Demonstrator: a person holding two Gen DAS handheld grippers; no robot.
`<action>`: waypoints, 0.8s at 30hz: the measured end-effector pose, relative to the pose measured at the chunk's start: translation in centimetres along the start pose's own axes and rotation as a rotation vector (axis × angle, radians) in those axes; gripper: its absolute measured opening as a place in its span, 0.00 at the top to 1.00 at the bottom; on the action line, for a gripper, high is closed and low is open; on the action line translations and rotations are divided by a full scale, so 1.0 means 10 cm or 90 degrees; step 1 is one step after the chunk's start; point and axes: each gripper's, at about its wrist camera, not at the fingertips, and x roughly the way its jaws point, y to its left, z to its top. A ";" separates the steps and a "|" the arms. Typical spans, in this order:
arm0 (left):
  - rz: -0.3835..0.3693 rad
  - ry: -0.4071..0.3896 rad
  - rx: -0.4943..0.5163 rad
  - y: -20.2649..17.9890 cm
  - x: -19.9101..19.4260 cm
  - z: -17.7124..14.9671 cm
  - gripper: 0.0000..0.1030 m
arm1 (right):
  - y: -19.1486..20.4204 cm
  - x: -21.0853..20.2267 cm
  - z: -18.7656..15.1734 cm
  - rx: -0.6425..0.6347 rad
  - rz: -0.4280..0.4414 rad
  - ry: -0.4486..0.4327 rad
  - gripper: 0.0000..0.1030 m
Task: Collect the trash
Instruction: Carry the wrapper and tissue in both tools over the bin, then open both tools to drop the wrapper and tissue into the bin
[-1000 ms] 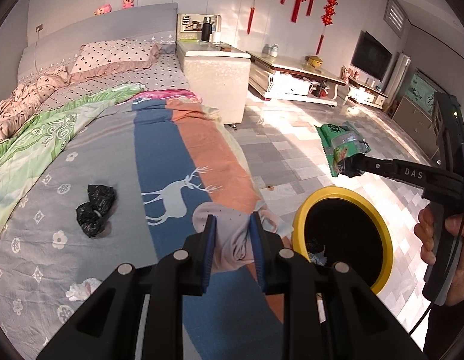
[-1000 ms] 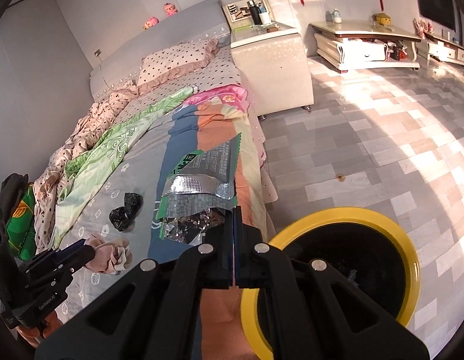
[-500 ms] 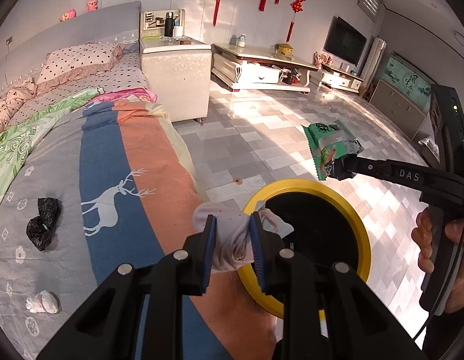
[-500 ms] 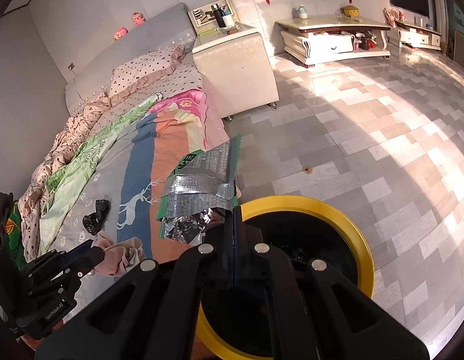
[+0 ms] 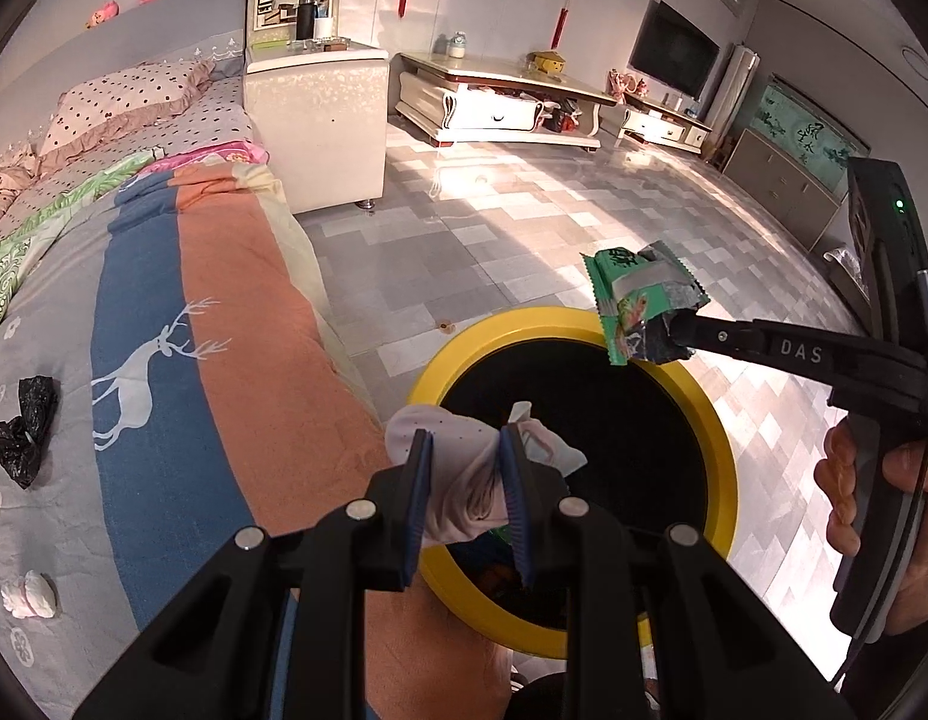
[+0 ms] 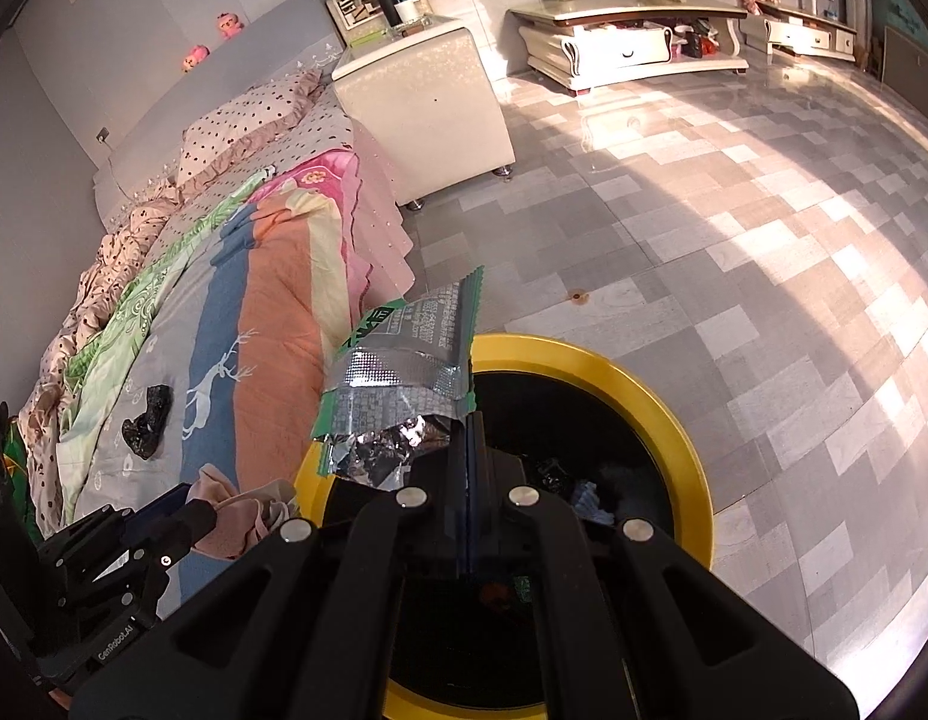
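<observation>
My left hand-held gripper [image 5: 466, 483] clamps a tissue wad [image 5: 458, 468] at the bin [image 5: 718, 438] rim; my right hand-held gripper [image 6: 468, 450] pinches a wrapper [image 6: 404, 372] above it. Either could snag or fall outside the bin.

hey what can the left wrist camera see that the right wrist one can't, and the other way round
Only the left wrist view shows the small white wad on the bed and the TV. Only the right shows the wrapper's silver inner side. Both show the yellow-rimmed bin, the black bag, the left tool gripping crumpled tissue, and the right tool.
</observation>
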 end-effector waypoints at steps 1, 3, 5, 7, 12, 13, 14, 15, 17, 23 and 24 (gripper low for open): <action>-0.001 0.001 0.002 -0.01 0.02 0.00 0.79 | -0.02 0.03 -0.01 0.002 -0.002 0.004 1.00; -0.001 0.003 0.008 -0.06 0.05 -0.01 0.79 | -0.06 0.07 -0.02 0.003 -0.005 0.011 1.00; -0.008 0.008 0.011 -0.10 0.08 -0.03 0.79 | -0.09 0.11 -0.03 0.003 -0.008 0.018 1.00; -0.006 0.008 0.014 -0.13 0.10 -0.03 0.79 | -0.11 0.15 -0.05 0.005 -0.008 0.026 1.00; -0.014 0.016 0.012 -0.16 0.14 -0.05 0.79 | -0.13 0.21 -0.07 0.005 -0.011 0.039 1.00; -0.015 0.016 0.014 -0.16 0.14 -0.06 0.79 | -0.14 0.22 -0.07 0.006 -0.011 0.040 1.00; -0.014 0.014 0.015 -0.18 0.13 -0.05 0.79 | -0.14 0.22 -0.07 0.005 -0.009 0.041 1.00; -0.014 0.012 0.013 -0.15 0.12 -0.04 0.79 | -0.14 0.21 -0.07 0.005 -0.010 0.040 1.00; -0.021 0.011 0.009 -0.14 0.10 -0.03 0.78 | -0.14 0.21 -0.07 0.007 -0.017 0.038 1.00; -0.021 -0.006 -0.003 -0.08 -0.02 -0.03 0.58 | -0.16 0.15 -0.07 0.016 -0.033 0.036 0.83; -0.018 -0.009 -0.006 -0.05 -0.04 -0.03 0.57 | -0.17 0.15 -0.08 0.020 -0.035 0.035 0.75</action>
